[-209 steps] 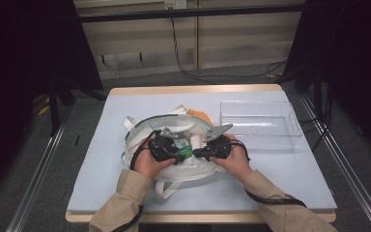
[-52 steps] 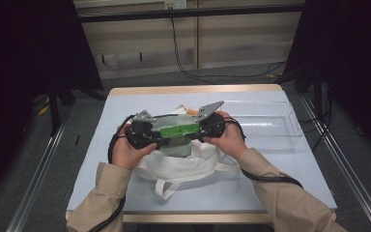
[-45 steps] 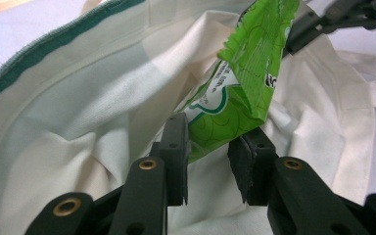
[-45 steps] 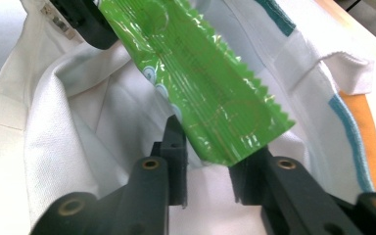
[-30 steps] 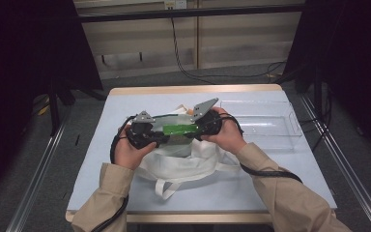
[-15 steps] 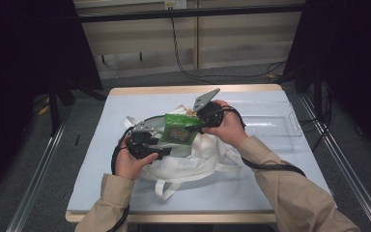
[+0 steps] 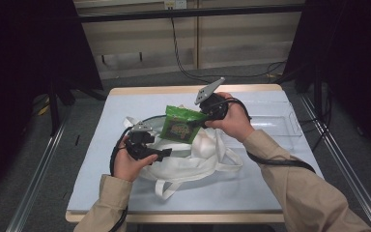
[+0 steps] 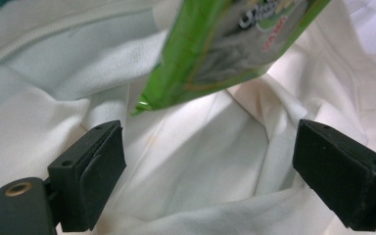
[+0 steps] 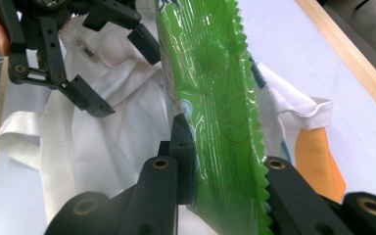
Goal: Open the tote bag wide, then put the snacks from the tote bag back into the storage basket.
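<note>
Clear tray beside white bag, prob. unobstructed

Green snack packet, earlier down in the white cloth bag between both grippers, now lifted clear above its mouth. Carried by the right gripper alone, jaws clamped on one crimped edge, raised higher and farther back over the counter than a second ago. Released by the left gripper, jaws just spread wide with nothing between them, dropped back to the bag's near-left side, packet's lower corner hanging above it.
</note>
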Action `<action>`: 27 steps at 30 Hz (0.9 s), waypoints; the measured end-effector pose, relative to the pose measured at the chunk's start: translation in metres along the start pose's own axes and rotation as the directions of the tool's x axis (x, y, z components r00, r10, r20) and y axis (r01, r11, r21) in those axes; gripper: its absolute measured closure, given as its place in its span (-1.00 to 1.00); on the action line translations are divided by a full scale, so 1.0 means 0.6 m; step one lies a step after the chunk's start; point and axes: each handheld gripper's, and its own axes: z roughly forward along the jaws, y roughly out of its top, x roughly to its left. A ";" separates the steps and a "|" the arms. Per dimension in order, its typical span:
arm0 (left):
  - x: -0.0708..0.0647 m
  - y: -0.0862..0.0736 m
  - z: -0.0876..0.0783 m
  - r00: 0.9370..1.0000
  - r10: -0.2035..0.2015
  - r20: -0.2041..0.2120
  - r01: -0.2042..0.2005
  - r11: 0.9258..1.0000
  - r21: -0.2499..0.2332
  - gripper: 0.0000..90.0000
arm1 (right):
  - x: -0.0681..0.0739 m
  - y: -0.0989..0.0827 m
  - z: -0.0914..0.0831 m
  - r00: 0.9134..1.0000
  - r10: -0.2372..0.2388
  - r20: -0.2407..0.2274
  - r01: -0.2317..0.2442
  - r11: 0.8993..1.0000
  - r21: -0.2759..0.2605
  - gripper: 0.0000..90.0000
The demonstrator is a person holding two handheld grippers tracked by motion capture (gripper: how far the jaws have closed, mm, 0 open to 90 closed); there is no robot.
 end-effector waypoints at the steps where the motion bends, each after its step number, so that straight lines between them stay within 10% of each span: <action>1: -0.001 0.001 0.001 1.000 -0.004 -0.001 0.004 1.000 -0.010 -0.73 | 0.001 0.000 -0.002 1.000 0.000 0.002 0.000 1.000 0.006 0.72; 27: -0.008 0.002 0.014 1.000 0.004 0.012 -0.004 1.000 0.007 -0.84 | -0.011 -0.012 -0.083 0.998 0.032 -0.059 -0.028 0.997 0.075 0.72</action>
